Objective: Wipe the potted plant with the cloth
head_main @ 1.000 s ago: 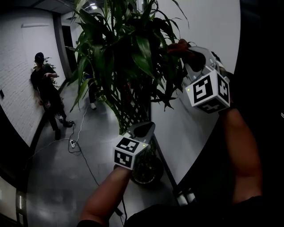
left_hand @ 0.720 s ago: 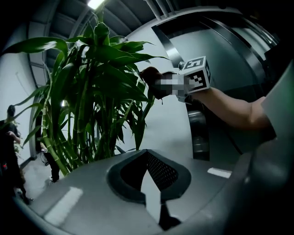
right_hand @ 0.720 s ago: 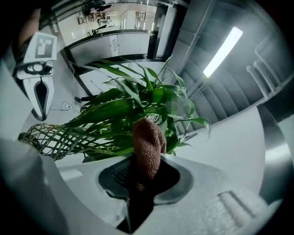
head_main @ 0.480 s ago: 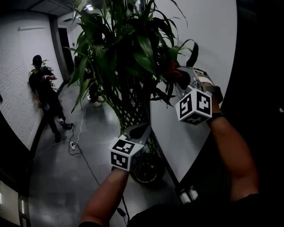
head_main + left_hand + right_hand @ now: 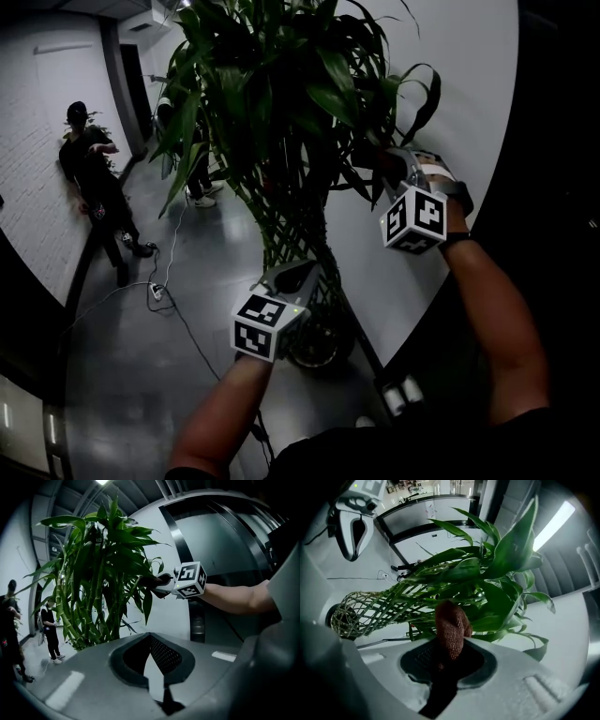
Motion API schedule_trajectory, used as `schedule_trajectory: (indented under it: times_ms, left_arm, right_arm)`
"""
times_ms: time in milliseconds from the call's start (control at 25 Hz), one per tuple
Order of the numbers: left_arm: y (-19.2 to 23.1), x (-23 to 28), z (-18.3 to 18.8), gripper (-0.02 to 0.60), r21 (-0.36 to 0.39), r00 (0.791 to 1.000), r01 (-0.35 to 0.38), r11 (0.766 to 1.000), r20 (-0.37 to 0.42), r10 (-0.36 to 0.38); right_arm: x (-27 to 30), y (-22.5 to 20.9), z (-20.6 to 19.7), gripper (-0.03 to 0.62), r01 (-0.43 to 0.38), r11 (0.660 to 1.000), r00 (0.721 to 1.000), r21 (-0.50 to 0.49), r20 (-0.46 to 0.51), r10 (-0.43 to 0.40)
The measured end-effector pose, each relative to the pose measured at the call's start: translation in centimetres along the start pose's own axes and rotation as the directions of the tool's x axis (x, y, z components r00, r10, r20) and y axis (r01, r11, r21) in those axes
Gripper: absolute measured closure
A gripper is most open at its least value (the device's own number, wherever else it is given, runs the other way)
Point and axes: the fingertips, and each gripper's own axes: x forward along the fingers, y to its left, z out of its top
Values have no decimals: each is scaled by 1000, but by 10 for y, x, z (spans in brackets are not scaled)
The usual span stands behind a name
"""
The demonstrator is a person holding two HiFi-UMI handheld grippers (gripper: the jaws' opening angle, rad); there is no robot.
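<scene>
Head view: two tongs at a tall potted plant [image 5: 281, 103].
Right gripper [image 5: 382, 161] is squeezed tight on a brown cloth [image 5: 451, 629] (a fuzzy, rolled-up lump), and the cloth is pushed in among the green leaves [image 5: 497, 573] on the side near the white wall [image 5: 441, 75]. Left gripper [image 5: 298, 276] sits lower, by the woven stems [image 5: 292, 234] just above the dark pot [image 5: 321, 345]; its jaws are closed with nothing in them. In the left gripper view the plant stands a little way off from its tip.

1 potted plant [image 5: 281, 94], 1 cloth [image 5: 451, 625], 2 tools, left tool [image 5: 292, 274] and right tool [image 5: 394, 161], 2 bystanders [image 5: 92, 178]
</scene>
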Motion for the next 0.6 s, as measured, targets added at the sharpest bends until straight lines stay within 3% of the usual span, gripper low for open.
schedule_trajectory:
  times_ms: [440,600]
  left_arm:
    - [-14,-26,-25,563,-9,999,27,1000,-41,-28]
    - [-32,-48,-31,563,-9,999,9,1000,-50,-9]
  right_arm:
    - [-42,85,-22,530,-141,985,987,99,-65,148]
    - [-80,115,-24,530,-231,939,970,257,-11,242]
